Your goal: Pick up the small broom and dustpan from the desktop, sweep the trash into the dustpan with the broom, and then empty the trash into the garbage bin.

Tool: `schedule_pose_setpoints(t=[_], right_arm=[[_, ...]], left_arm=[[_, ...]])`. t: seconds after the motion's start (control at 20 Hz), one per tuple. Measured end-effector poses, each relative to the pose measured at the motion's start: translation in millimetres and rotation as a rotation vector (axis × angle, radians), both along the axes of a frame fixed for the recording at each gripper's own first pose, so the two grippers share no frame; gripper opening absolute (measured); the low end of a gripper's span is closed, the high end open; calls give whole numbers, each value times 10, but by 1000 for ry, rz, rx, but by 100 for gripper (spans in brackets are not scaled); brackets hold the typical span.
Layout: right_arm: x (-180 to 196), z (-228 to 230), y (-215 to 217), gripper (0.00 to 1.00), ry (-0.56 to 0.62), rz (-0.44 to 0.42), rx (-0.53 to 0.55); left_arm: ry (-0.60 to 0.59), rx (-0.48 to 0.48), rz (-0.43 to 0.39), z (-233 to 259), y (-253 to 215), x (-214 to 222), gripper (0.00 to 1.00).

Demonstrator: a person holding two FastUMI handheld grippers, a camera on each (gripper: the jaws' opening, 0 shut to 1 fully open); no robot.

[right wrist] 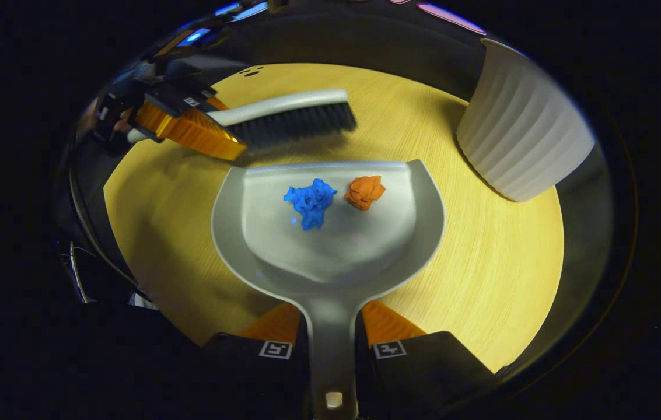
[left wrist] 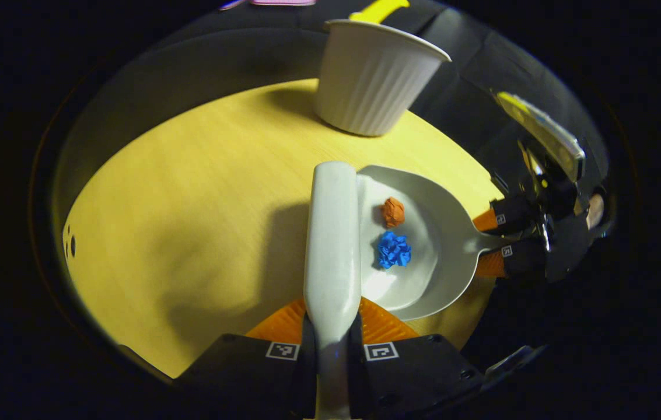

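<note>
Two paper wads (right wrist: 333, 198) in dustpan (right wrist: 330, 256) | broom (right wrist: 283, 119) at lip | bin (right wrist: 520, 140) near

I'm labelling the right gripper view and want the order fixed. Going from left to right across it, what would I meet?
Left tongs holding the broom → blue paper wad in the dustpan → orange paper wad → white ribbed garbage bin.

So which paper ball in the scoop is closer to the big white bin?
The orange paper ball. It lies on the side of the dustpan toward the white bin; the blue paper ball sits on the side away from it.
</note>
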State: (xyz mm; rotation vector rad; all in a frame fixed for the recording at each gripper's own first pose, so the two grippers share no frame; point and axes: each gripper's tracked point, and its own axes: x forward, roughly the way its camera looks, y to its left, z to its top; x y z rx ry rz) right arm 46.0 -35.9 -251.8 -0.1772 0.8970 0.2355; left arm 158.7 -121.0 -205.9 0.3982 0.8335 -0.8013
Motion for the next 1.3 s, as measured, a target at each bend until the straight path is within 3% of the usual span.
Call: schedule_pose_setpoints(t=[0.25, 0.4, 0.55, 0.65, 0.9, 1.05, 1.15, 1.3], right_arm=[[20, 26, 21, 35, -7, -39, 28], [43, 123, 29, 38, 6, -56, 63], [41, 317, -5, 35, -39, -78, 26], [-17, 383, -10, 35, -59, -109, 8], [-71, 499, 72, 35, -68, -198, 93], [-43, 487, 93, 39, -101, -222, 64], [-28, 473, 121, 32, -87, -255, 101], [34, 620, 52, 35, -115, -310, 133]], left_arm=[[-88, -94, 199, 164, 554, -189, 26], [-88, -97, 297, -53, 978, -363, 24], [-75, -109, 370, -518, 1465, -516, 26], [-68, -112, 396, -813, 1703, -562, 26], [-38, -140, 410, -1453, 1929, -503, 26], [-38, -144, 394, -1281, 1854, -636, 24], [-42, -156, 393, -1244, 1881, -611, 26], [-49, -184, 405, -1191, 1982, -601, 26]])
